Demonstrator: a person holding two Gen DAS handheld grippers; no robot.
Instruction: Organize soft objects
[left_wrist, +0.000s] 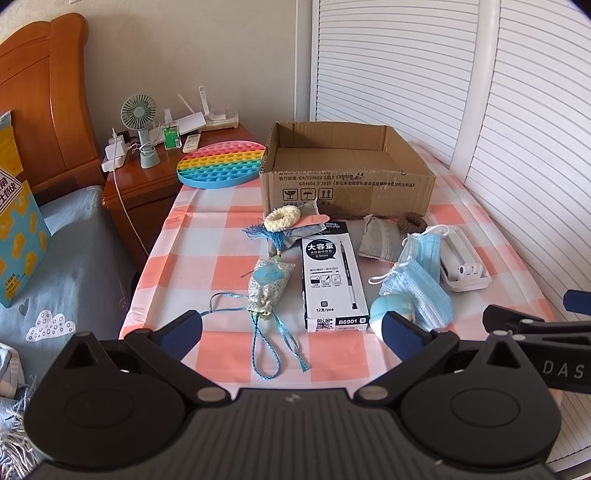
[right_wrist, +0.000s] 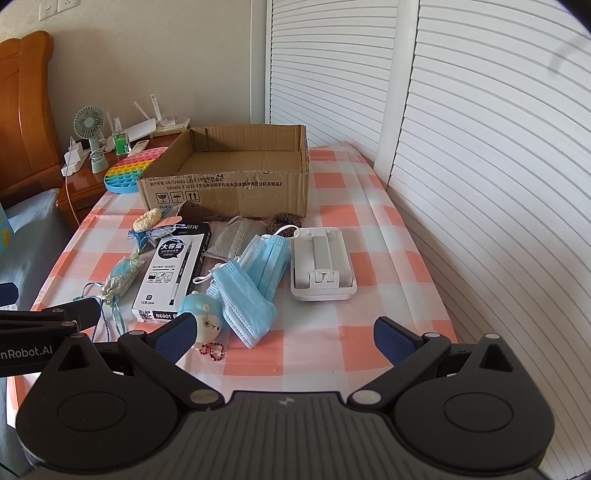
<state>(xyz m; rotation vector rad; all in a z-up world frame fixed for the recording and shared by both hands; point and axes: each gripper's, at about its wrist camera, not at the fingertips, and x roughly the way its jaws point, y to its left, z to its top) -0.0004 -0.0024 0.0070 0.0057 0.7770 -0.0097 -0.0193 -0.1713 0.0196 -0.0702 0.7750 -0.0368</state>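
The left gripper (left_wrist: 291, 332) is seen nearest, its fingers spread wide and empty above the near edge of the tabletop (left_wrist: 221, 236). The right gripper (right_wrist: 284, 334) is held just beside it, fingers likewise spread, nothing pinched.

The soft things are scattered in front of the box (left_wrist: 347, 177), which stands open at the far side of the checked cloth. A sachet (left_wrist: 267, 286) with a blue cord lies left of the pen box (left_wrist: 332, 277). Blue masks (right_wrist: 251, 284) are piled right of the pen box, touching a round blue toy (right_wrist: 205, 315) at the near end. A grey pouch (left_wrist: 378, 240) and a brown scrunchie (left_wrist: 413, 222) lie close to the box wall; a cream scrunchie (left_wrist: 281, 218) rests by its left corner, above a blue tassel (left_wrist: 267, 236). A white stand (right_wrist: 323, 264) lies right of the masks. A rainbow pop mat (left_wrist: 221, 162) is seen left of the box.
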